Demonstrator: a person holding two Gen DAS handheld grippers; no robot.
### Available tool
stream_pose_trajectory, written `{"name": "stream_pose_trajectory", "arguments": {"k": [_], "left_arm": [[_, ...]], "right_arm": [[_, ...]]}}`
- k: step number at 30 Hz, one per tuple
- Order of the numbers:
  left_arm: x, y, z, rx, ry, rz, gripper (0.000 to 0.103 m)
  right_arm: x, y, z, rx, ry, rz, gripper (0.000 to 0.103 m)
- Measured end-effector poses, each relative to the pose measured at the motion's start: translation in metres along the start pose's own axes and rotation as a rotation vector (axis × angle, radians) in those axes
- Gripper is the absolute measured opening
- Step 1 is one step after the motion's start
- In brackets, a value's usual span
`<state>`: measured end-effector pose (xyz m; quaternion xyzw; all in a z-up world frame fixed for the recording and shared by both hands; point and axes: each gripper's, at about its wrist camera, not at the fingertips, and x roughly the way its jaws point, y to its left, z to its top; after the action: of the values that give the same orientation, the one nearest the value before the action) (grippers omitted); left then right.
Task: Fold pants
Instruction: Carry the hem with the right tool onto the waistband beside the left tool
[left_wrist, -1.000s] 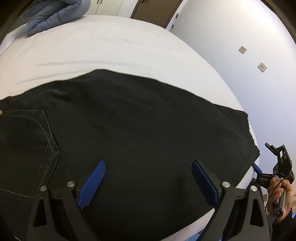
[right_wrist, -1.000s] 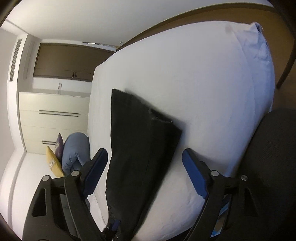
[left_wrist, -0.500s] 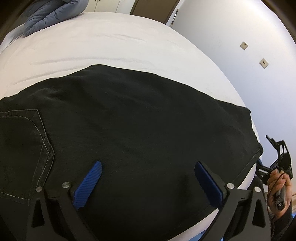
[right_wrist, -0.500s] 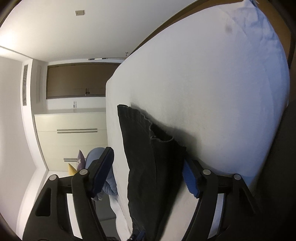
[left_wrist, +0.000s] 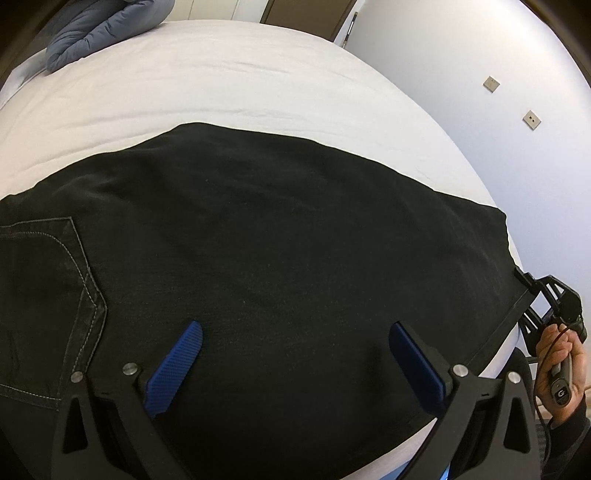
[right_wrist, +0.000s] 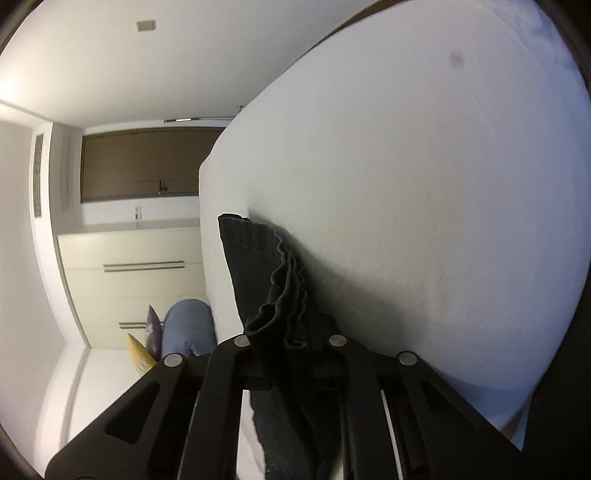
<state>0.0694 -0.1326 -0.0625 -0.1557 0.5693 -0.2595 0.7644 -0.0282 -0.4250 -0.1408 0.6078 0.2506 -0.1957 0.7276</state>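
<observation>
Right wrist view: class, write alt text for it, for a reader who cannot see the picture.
The right tongs are shut on the bunched hem of black pants at the edge of a white bed. Beyond the bed stand cream drawers, with a blue bundle below them in the picture.

The right gripper (right_wrist: 291, 343) has gone from wide open, its blue fingers spread to either side of the pants (right_wrist: 266, 280) hem, to clamped on the bunched leg end at the bed (right_wrist: 424, 192) edge. In the left wrist view, the left gripper (left_wrist: 293, 356) has drifted rightward along the black fabric, so the stitched back pocket (left_wrist: 40, 295) now sits farther left.
</observation>
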Motion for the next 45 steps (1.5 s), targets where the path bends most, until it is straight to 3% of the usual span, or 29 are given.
{"name": "stream_pose_trajectory", "arguments": {"k": [6, 10, 13, 15, 19, 22, 27, 33, 38, 39, 40, 41, 42, 43, 44, 45], "left_arm": [[0.001, 0.003, 0.001, -0.012, -0.011, -0.015, 0.102], [-0.001, 0.009, 0.003, -0.048, -0.021, -0.052, 0.102], [-0.008, 0.017, 0.005, -0.114, -0.043, -0.092, 0.102], [-0.014, 0.025, 0.006, -0.176, -0.065, -0.125, 0.102], [-0.018, 0.035, 0.012, -0.255, -0.055, -0.191, 0.102], [-0.017, 0.036, 0.016, -0.288, -0.033, -0.236, 0.102], [-0.002, 0.029, 0.026, -0.335, 0.012, -0.287, 0.102], [0.016, 0.003, 0.047, -0.304, 0.074, -0.342, 0.102], [0.035, -0.010, 0.065, -0.281, 0.132, -0.324, 0.102], [0.034, -0.013, 0.067, -0.283, 0.132, -0.309, 0.099], [0.033, -0.014, 0.069, -0.271, 0.130, -0.309, 0.085], [0.034, -0.015, 0.072, -0.253, 0.146, -0.313, 0.061], [0.035, -0.015, 0.073, -0.238, 0.168, -0.316, 0.048], [0.036, -0.016, 0.075, -0.224, 0.186, -0.313, 0.025], [0.034, -0.015, 0.077, -0.198, 0.199, -0.299, 0.018], [0.032, -0.013, 0.078, -0.183, 0.203, -0.284, 0.018]], "right_arm": [[-0.006, 0.020, -0.013, -0.127, -0.029, -0.083, 0.008], [-0.007, 0.084, -0.047, -0.438, -0.048, -0.170, 0.008], [0.012, 0.146, -0.123, -0.855, -0.002, -0.213, 0.008], [0.030, 0.166, -0.185, -1.106, 0.060, -0.252, 0.008], [0.082, 0.136, -0.301, -1.547, 0.226, -0.395, 0.008], [0.097, 0.108, -0.326, -1.616, 0.288, -0.458, 0.008], [0.086, 0.104, -0.329, -1.660, 0.241, -0.462, 0.008], [0.064, 0.109, -0.342, -1.708, 0.169, -0.438, 0.008], [0.048, 0.114, -0.357, -1.746, 0.146, -0.416, 0.008], [0.043, 0.111, -0.350, -1.749, 0.147, -0.413, 0.008], [0.040, 0.111, -0.352, -1.752, 0.149, -0.409, 0.008], [0.037, 0.111, -0.355, -1.758, 0.152, -0.403, 0.008], [0.034, 0.111, -0.357, -1.763, 0.154, -0.399, 0.008], [0.032, 0.111, -0.360, -1.769, 0.158, -0.393, 0.008], [0.028, 0.112, -0.365, -1.775, 0.162, -0.383, 0.008], [0.026, 0.113, -0.367, -1.782, 0.161, -0.378, 0.008]]}}
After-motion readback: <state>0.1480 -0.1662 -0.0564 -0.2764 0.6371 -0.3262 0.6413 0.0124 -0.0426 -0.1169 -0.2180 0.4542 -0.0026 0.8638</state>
